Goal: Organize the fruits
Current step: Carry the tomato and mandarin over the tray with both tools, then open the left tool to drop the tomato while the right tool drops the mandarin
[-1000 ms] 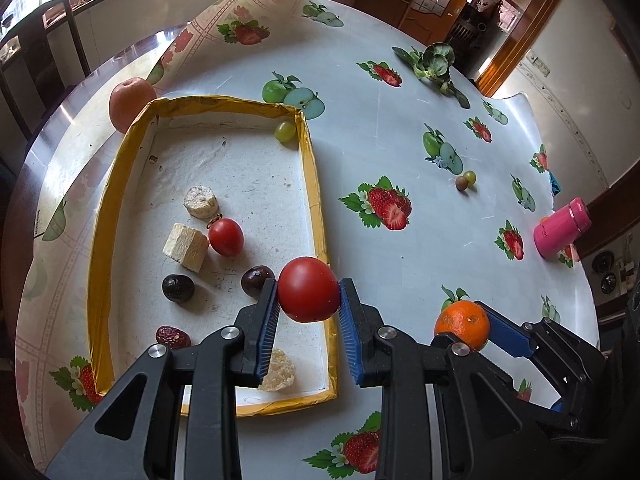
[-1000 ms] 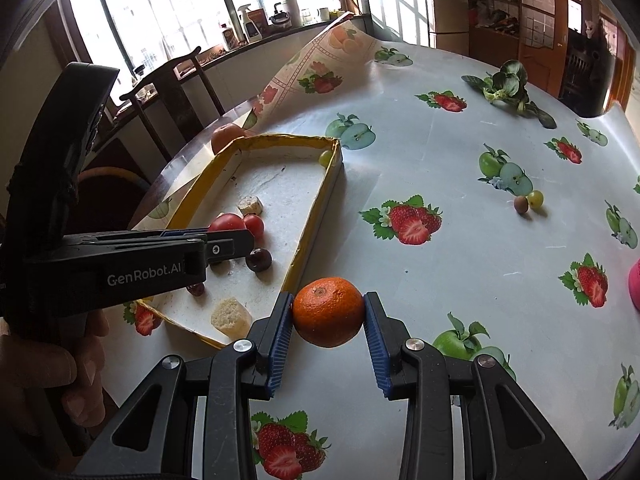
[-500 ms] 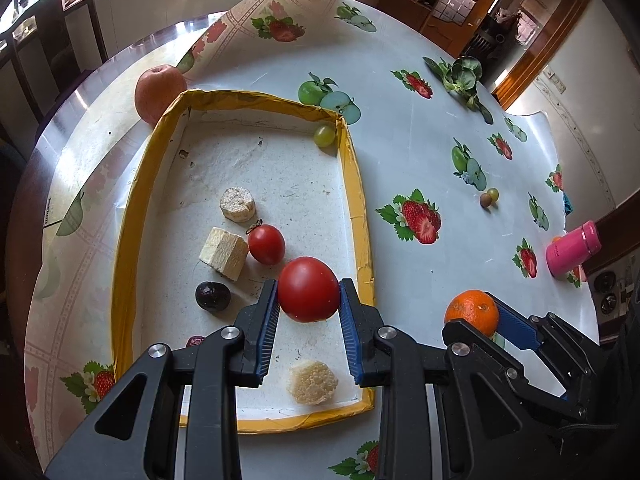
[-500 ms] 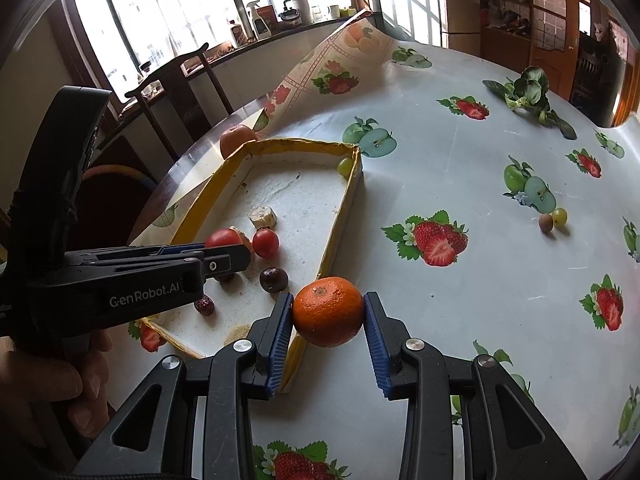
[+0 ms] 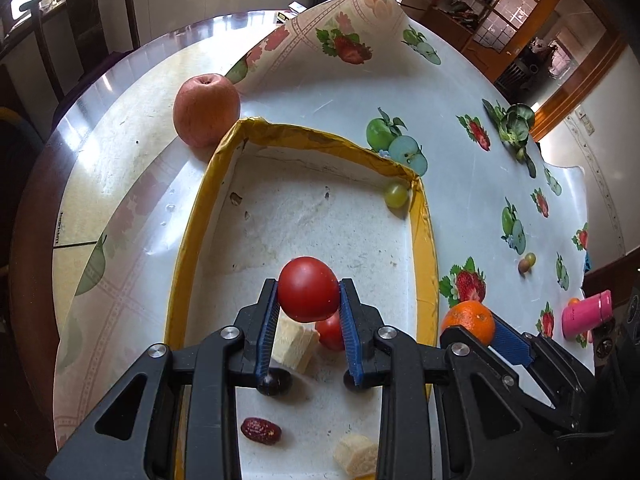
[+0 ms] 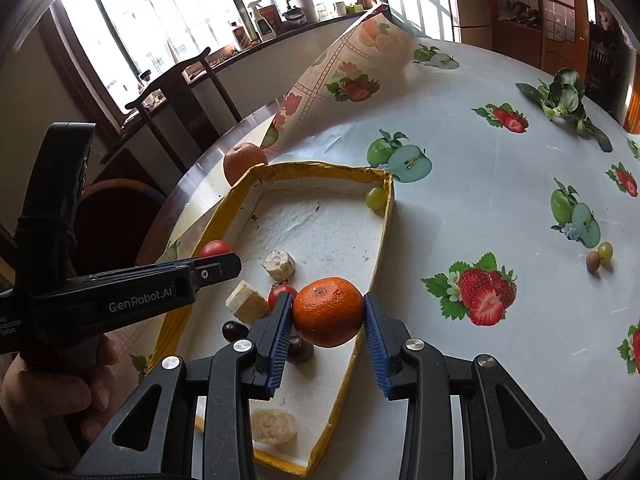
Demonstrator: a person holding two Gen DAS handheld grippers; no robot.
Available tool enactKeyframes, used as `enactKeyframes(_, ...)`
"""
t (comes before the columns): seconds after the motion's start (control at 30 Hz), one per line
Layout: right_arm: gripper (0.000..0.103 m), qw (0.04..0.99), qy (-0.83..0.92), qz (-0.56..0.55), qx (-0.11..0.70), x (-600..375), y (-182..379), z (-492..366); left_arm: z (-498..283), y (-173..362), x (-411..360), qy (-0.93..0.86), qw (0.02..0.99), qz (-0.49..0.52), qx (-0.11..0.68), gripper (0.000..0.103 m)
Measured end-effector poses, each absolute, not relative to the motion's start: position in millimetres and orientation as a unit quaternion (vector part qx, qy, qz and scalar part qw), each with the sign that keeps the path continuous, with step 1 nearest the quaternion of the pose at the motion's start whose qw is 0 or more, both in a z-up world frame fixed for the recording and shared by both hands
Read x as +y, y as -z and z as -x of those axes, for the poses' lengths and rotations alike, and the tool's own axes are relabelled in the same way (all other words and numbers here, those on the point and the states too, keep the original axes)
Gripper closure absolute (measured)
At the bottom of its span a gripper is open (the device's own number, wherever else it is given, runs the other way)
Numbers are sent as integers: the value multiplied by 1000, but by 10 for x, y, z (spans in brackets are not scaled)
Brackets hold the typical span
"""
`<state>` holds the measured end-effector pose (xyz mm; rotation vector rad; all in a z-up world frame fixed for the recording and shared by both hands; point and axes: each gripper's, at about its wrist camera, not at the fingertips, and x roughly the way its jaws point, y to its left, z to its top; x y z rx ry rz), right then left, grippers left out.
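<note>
1. Both grippers have travelled from the tray's near edge to above its floor. The left gripper (image 5: 308, 300) is clamped on a round red tomato (image 5: 309, 289); the right gripper (image 6: 327, 314) is clamped on a round orange mandarin (image 6: 328, 311).
2. Both fruits hang over the yellow-rimmed white foam tray (image 5: 425, 240).
3. Advice: lower each fruit onto bare floor clear of the pale bread cubes (image 6: 247, 301) and the small cherry tomato (image 6: 280, 293), then release low so nothing rolls.
4. Mandarin's stem end faces the right wrist camera; both fruits are near-round, with no clear long axis.

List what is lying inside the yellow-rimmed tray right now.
In the yellow-rimmed tray: a green grape in the far corner, a small tomato, pale chunks, dark round fruits and a red date. Whatever lies beneath the grippers is hidden.
</note>
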<state>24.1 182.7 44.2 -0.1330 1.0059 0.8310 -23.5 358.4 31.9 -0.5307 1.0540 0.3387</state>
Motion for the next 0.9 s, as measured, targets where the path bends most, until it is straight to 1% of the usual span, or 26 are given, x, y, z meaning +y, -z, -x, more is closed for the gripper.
enactKeyframes(0.3,67,777,-381,91,493,2321,-50,-501,-135,-62,3755,-173,806,232,516,76)
enactKeyframes(0.53,65,764,-380,100,512,2403,161,-573,-150,150,3755,-187,787,223,543,75)
enactKeyframes(0.57,65,765,-378,103,511,2403,171,-569,-148,171,3750,-191,784,220,548,73)
enactKeyframes(0.6,65,766,-379,105,509,2410,167,-563,-138,163,3746,-195,785,218,546,65)
enactKeyframes(0.63,65,765,-382,106,507,2414,155,-555,-124,148,3742,-199,786,216,544,53)
enactKeyframes(0.67,62,764,-384,106,508,2412,140,-547,-103,117,3738,-203,788,215,539,46)
enactKeyframes(0.73,53,764,-390,101,504,2386,77,-519,-80,40,3716,-206,795,213,529,43)
enactKeyframes(0.77,51,768,-390,102,498,2364,35,-496,-66,5,3708,-206,797,213,526,43)
enactKeyframes(0.9,49,776,-390,97,486,2222,-109,-417,-20,-115,3673,-200,803,215,518,43)
